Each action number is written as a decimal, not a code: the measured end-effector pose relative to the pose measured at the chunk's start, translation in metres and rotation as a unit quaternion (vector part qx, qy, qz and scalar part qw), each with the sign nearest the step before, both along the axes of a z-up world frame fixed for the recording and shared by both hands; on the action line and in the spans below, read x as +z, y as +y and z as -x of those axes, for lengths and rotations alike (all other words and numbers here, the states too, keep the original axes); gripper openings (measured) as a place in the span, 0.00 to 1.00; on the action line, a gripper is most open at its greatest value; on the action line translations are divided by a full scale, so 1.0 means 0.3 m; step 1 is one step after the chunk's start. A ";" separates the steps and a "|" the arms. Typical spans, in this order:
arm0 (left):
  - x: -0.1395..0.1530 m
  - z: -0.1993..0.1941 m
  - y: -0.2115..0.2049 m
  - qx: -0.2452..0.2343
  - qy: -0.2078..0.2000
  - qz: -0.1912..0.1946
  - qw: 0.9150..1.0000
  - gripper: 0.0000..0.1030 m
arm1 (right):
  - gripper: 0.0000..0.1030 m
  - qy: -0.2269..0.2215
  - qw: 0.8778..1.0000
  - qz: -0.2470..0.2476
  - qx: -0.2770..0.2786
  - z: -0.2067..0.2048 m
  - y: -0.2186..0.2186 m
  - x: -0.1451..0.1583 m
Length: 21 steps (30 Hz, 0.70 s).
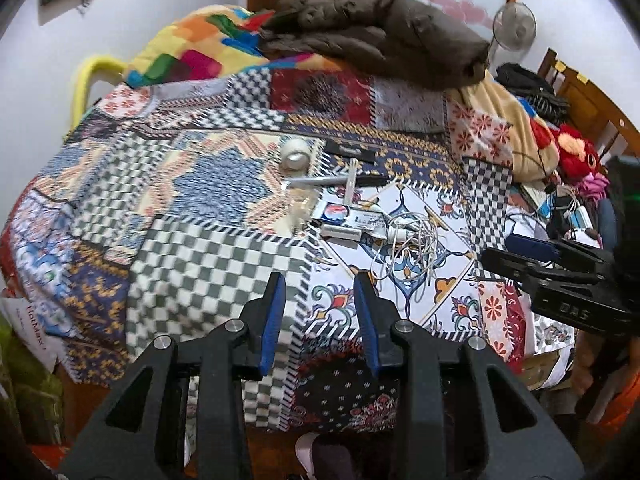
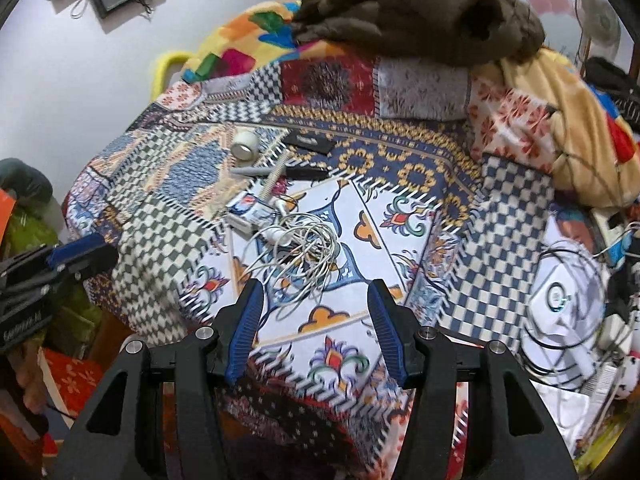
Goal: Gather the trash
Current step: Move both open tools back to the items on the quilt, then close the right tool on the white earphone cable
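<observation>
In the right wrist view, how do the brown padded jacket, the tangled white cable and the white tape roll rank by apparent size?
1. Brown padded jacket, largest though farthest.
2. Tangled white cable.
3. White tape roll, smallest.

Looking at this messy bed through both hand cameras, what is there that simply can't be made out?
- Small black label, both views: its white print is too small and blurred to read.
- Pepsi wrapper, both views: partly under the white cable tangle.
- Floor by the bed, both views: hidden behind the left gripper and right gripper bodies.
- Bed's right side, left wrist view: cut off by the lens edge.
</observation>
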<state>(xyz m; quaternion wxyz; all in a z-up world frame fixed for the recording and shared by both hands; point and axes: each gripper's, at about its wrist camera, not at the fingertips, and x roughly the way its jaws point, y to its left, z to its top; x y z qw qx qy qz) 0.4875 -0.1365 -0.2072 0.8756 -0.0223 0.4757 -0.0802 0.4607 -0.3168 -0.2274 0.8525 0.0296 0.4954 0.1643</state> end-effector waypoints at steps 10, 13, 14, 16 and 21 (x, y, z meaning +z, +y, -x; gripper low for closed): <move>-0.155 -0.116 -0.013 0.002 0.039 0.014 0.999 0.33 | 0.47 0.041 0.999 -0.011 0.026 -0.127 0.081 -0.187; -0.182 -0.133 -0.015 0.005 0.047 0.022 0.999 0.33 | 0.28 0.026 0.999 0.001 0.029 -0.128 0.084 -0.195; -0.188 -0.137 -0.020 0.004 0.049 0.024 0.999 0.33 | 0.19 0.024 0.999 0.004 0.030 -0.133 0.087 -0.198; -0.195 -0.145 -0.033 0.001 0.051 0.025 0.998 0.33 | 0.07 0.017 0.999 0.007 0.029 -0.135 0.071 -0.198; -0.203 -0.165 -0.082 -0.007 0.056 0.040 0.998 0.33 | 0.04 -0.004 1.000 0.013 0.019 -0.134 0.024 -0.168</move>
